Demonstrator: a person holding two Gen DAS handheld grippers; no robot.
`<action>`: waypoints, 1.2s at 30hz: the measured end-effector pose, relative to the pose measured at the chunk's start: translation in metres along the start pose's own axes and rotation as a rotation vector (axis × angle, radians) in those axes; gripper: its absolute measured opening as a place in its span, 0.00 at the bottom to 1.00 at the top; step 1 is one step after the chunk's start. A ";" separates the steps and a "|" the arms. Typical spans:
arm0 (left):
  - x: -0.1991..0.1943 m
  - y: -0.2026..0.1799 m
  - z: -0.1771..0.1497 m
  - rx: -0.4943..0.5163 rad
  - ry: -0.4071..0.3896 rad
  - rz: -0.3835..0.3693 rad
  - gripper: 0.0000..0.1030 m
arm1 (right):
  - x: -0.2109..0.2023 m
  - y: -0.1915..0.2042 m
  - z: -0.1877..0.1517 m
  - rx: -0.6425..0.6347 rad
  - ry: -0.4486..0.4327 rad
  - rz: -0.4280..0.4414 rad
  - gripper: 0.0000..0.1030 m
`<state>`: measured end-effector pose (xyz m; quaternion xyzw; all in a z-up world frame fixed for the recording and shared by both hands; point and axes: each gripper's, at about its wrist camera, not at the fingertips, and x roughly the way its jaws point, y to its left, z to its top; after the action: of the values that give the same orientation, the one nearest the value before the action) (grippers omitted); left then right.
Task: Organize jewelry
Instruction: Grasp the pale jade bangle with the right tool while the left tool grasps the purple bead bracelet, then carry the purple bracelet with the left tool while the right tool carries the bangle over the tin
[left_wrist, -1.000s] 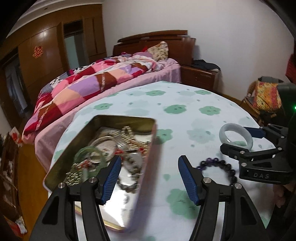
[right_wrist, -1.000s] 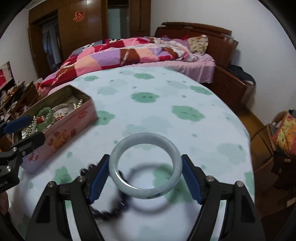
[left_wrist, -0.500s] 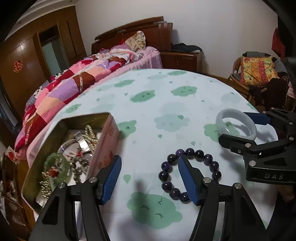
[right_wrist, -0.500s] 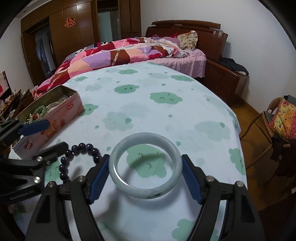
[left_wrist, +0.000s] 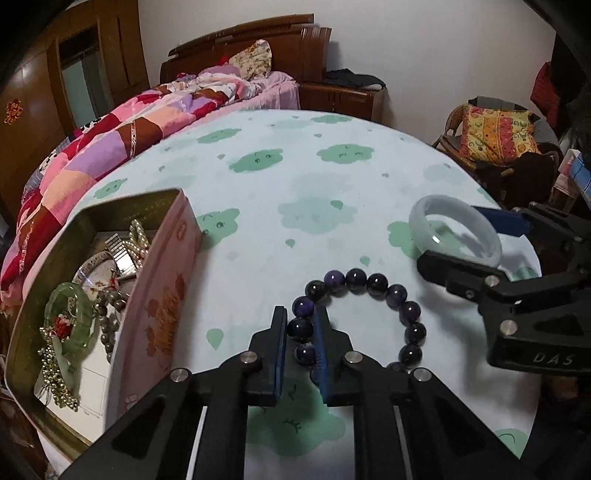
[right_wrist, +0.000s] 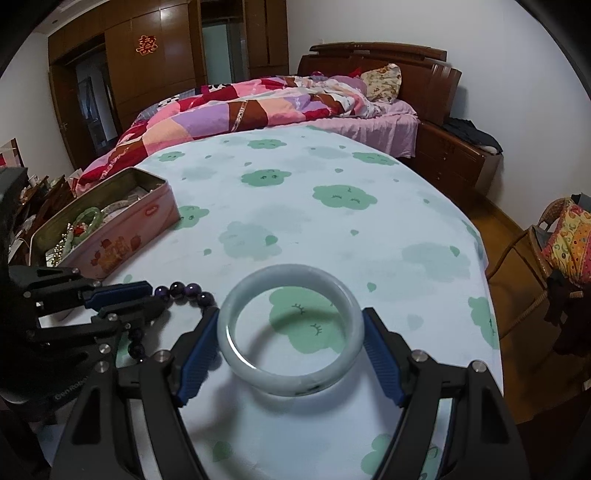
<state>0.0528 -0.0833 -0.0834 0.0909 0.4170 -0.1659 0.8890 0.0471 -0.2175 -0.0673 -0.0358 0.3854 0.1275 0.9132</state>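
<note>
A dark purple bead bracelet (left_wrist: 369, 284) lies on the table; my left gripper (left_wrist: 300, 325) is shut on its near-left beads. The bracelet also shows in the right wrist view (right_wrist: 184, 290). My right gripper (right_wrist: 290, 328) is shut on a pale grey-white jade bangle (right_wrist: 291, 373), held flat just above the table; the bangle also shows in the left wrist view (left_wrist: 456, 230). An open pink tin box (left_wrist: 162, 295) at the left holds a green bangle (left_wrist: 68, 317), a watch, pearls and chains; the box also shows in the right wrist view (right_wrist: 122, 243).
The round table (right_wrist: 332, 221) has a pale cloth with green cloud prints. A bed with a patchwork quilt (right_wrist: 240, 110) stands behind it. A wicker chair with a bright cushion (left_wrist: 495, 136) stands at the right. Wooden wardrobes (right_wrist: 122, 74) line the far wall.
My left gripper swung right from over the tin box to the purple bead bracelet and closed on its beads. My right gripper kept hold of the jade bangle.
</note>
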 end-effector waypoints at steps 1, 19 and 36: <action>-0.003 0.000 0.000 0.001 -0.010 0.002 0.13 | 0.000 0.001 0.000 -0.001 0.000 0.001 0.75; -0.057 0.019 0.011 -0.012 -0.179 0.083 0.13 | -0.008 0.022 0.009 -0.035 -0.037 0.022 0.75; -0.116 0.083 0.016 -0.150 -0.308 0.175 0.13 | -0.012 0.075 0.052 -0.137 -0.117 0.082 0.75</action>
<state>0.0256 0.0142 0.0182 0.0337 0.2778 -0.0682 0.9576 0.0554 -0.1391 -0.0196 -0.0747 0.3227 0.1928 0.9236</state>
